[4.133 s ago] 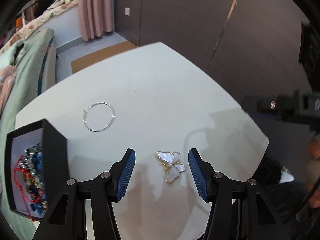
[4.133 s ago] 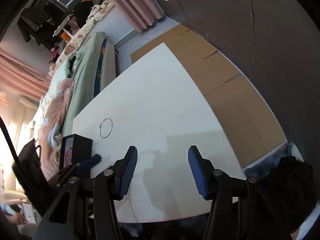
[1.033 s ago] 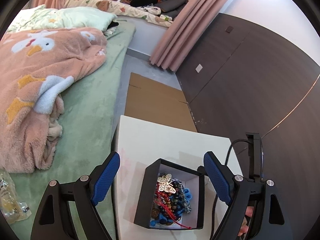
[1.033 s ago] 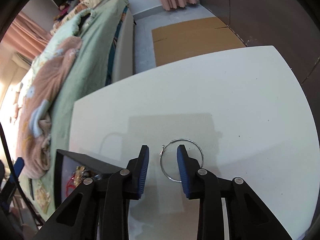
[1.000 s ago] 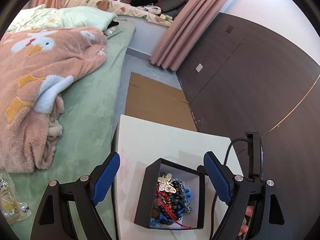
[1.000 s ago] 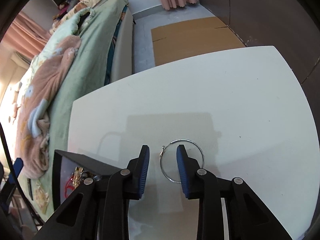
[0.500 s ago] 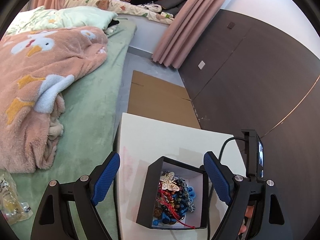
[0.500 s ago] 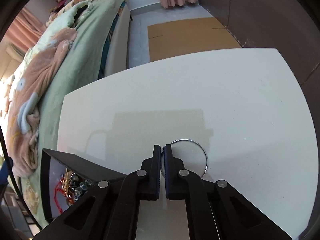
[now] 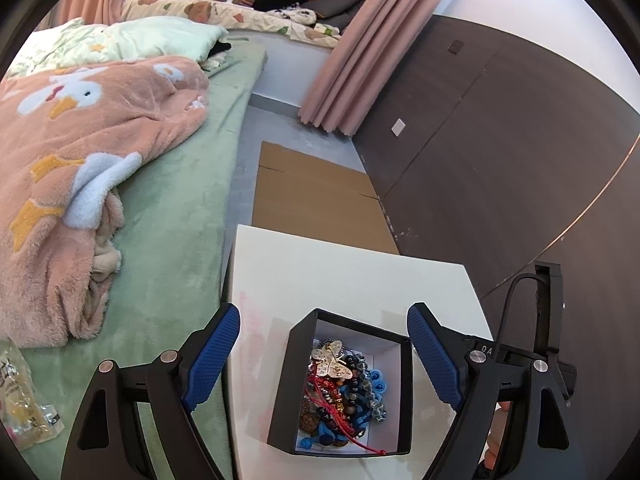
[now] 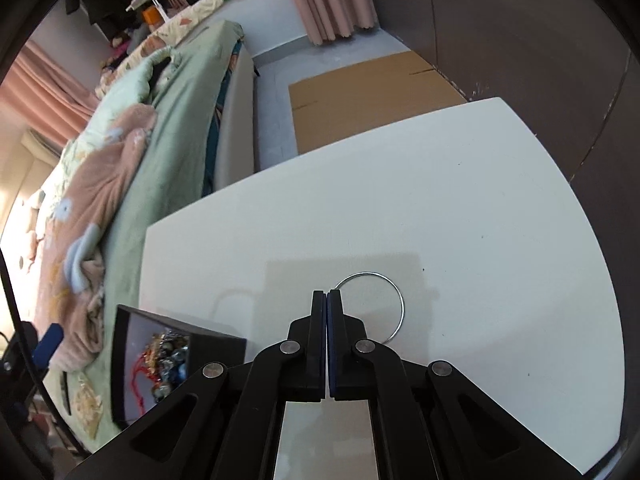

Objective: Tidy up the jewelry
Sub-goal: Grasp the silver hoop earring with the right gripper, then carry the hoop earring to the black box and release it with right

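Right wrist view first: the right claw (image 10: 327, 296) has its two blue-padded jaws pressed fully together on the near-left rim of the thin silver wire hoop (image 10: 394, 300), which sits just off the white counter (image 10: 500, 208), the rest of the ring sticking out to the right of the tips. The open black jewelry box with the white lining (image 10: 120, 360) stands at the counter's left edge, well to the left of the hoop, beside the green bed (image 10: 180, 128). From where I stand the grip looks thin, a pinch on bare wire, so I'd carry it slowly and level, keep the ring from swinging, and bring it right over the box mouth before letting go. Left wrist view: the left claw (image 9: 324, 356) hangs wide open above that same black box (image 9: 298, 360), holding nothing, its blue pads standing either side of the box without touching it. Inside lie the gold butterfly brooch (image 9: 331, 362) on top of a tangle of blue and dark beads with red cord (image 9: 348, 404). That claw sits right over the mouth, so I'd say it ought to draw aside or the two will crowd each other; the hoop is wide enough that it may catch on the box wall, so tilting it in edge-first seems wise.
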Demonstrator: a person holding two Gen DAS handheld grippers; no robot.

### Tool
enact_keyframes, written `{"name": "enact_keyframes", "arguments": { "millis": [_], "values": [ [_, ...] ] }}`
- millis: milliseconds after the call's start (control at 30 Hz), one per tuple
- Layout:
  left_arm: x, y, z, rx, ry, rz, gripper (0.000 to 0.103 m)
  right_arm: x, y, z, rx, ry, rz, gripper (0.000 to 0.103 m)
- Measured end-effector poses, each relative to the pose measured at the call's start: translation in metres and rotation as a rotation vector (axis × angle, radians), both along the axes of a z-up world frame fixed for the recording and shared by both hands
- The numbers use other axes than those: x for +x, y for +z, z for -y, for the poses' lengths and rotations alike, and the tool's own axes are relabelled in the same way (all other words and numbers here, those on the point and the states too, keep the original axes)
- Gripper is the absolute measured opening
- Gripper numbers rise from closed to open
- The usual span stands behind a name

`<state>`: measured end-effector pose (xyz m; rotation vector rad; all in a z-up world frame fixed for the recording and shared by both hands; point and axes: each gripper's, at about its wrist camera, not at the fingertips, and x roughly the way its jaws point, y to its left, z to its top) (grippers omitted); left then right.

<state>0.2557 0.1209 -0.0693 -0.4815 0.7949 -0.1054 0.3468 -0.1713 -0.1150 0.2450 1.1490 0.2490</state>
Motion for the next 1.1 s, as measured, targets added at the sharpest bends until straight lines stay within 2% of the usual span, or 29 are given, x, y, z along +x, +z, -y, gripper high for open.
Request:
{"name": "enact_keyframes", "arguments": {
  "millis": [100,167,200,233,400,467,633,733,867,1100],
  "values": [
    [-0.001,0.001,-0.001,-0.010,0.003,0.002,0.086,0.007,-0.007,-0.008,-0.006,0.013,-0.038,0.003],
    [-0.001,0.002,-0.002,-0.010,0.006,0.005,0.086,0.008,-0.010,-0.015,-0.039,0.023,-0.035,0.019],
    [-0.002,0.003,-0.002,-0.009,0.007,0.005,0.086,0.009,-0.011,-0.019,-0.046,0.025,-0.026,0.036],
    [-0.002,0.003,-0.003,-0.013,0.010,0.005,0.086,0.009,-0.010,-0.021,-0.054,0.026,-0.016,0.041],
    [-0.001,0.002,-0.006,-0.024,0.009,0.002,0.086,0.014,-0.020,-0.024,-0.085,0.028,-0.048,0.040],
    [0.000,0.002,-0.005,-0.022,0.006,0.001,0.086,0.017,-0.029,-0.026,-0.106,0.025,-0.073,0.030],
    [0.000,0.002,-0.004,-0.022,-0.003,0.001,0.086,0.016,-0.030,-0.028,-0.199,0.019,-0.041,0.005],
    [0.000,0.002,-0.003,-0.024,-0.003,-0.001,0.086,0.013,-0.028,-0.026,-0.195,0.021,-0.042,0.004],
    [-0.001,0.005,-0.001,-0.023,-0.006,-0.001,0.086,0.006,-0.022,-0.017,-0.141,0.008,-0.038,0.003],
    [-0.008,0.011,0.004,-0.012,-0.024,0.020,0.086,-0.019,0.027,-0.006,-0.049,0.009,0.082,0.003]
  ]
}}
